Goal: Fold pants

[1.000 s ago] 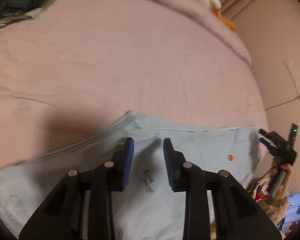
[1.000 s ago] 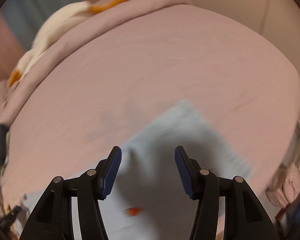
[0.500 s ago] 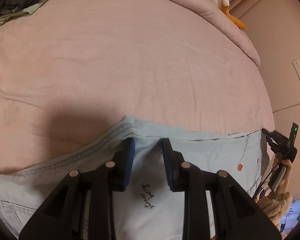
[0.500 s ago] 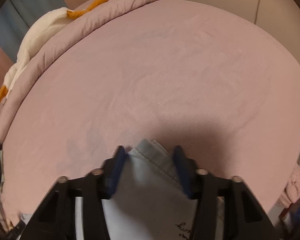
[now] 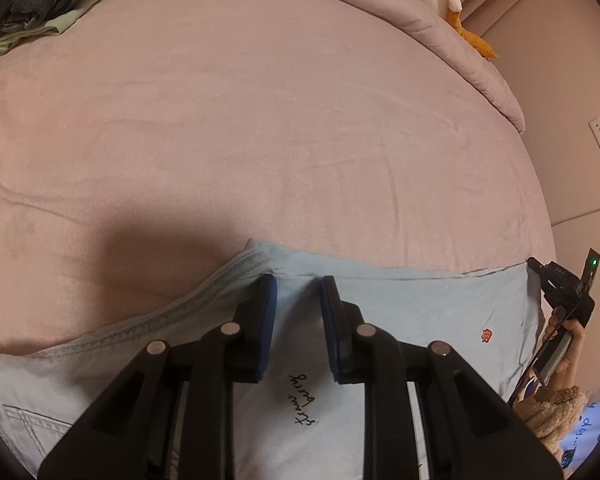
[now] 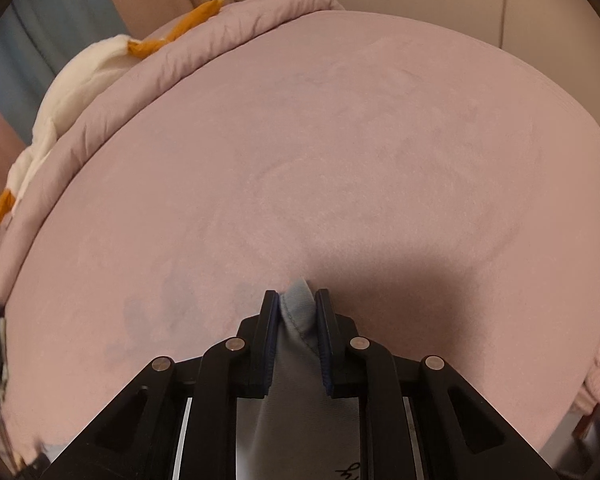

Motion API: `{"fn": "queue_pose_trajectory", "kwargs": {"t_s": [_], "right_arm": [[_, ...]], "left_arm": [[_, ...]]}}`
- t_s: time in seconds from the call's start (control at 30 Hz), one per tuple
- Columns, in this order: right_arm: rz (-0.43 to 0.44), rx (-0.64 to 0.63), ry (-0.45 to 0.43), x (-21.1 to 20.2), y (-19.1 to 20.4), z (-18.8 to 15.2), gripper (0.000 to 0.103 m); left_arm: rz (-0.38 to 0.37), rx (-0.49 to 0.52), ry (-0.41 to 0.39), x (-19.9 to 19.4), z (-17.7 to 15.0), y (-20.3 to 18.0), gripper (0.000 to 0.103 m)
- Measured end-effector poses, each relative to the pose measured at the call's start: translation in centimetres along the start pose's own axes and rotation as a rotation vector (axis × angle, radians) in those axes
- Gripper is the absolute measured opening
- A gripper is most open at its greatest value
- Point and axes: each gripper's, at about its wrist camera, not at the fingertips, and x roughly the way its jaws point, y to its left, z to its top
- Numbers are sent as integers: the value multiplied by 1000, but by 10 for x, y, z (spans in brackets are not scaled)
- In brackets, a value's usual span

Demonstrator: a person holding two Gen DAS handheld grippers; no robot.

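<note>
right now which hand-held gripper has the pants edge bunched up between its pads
The right hand-held gripper: its jaws have just been closing and now pinch a raised fold of the pants. Under the left hand-held gripper the cloth looks flatter.

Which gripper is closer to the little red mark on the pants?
Right. The right gripper grips the pants edge nearest the red mark; the left gripper pinches cloth farther along that edge.

Both grippers pitch steeply down. The right gripper [image 6: 297,298] has just been closing, and cloth is bunched tight between its blue pads [image 6: 274,320]. The left gripper [image 5: 299,284] has narrowed too, fabric rising between its jaws.
</note>
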Motion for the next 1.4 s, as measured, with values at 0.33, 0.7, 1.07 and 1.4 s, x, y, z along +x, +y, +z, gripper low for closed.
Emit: {"fn": "queue_pose_trajectory", "kwargs": {"t_s": [0.33,0.7,1.07,1.4], "right_arm": [[-11,-54,-92,-61,-2,-6,60],[5,30,34,-77,-61,-63,41],[-37,94,-73,-88,-65,-60,4],[-74,107,-13,-63,-69,-71,4]], "left_arm": [[-83,50,-65,-55,-34,-17,59],[-125,89,72,-49,-105,-25,56],[-104,37,142,-26,-112,-19,47],[-99,39,143,-24,-109,-17,47]]}}
